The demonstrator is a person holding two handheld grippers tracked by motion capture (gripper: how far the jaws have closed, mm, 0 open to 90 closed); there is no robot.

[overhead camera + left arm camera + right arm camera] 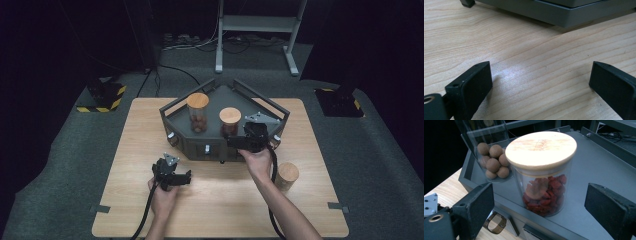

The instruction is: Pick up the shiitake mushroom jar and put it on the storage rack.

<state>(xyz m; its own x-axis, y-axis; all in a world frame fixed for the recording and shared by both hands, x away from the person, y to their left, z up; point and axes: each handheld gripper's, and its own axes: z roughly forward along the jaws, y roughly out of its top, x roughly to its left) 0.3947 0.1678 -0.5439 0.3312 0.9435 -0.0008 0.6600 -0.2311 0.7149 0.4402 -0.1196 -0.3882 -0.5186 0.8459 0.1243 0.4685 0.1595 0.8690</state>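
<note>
Right gripper [539, 202], jaws apart, faces the short jar [541, 172] of red pieces near the tray's [175, 112] front edge. Left gripper [540, 82], jaws apart, rests over bare desk [524, 50].

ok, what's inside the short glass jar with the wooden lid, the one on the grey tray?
The short glass jar holds red dried pieces filling about its lower half, one paler piece among them. Its round wooden lid is on, covering the top-down look inside.

A light wooden table [150, 120] stands on grey carpet [60, 150] in a dark room. Behind it stand a white metal frame [257, 22], tangled cables [200, 44], and yellow-and-black striped bases [102, 97] at both sides.
</note>
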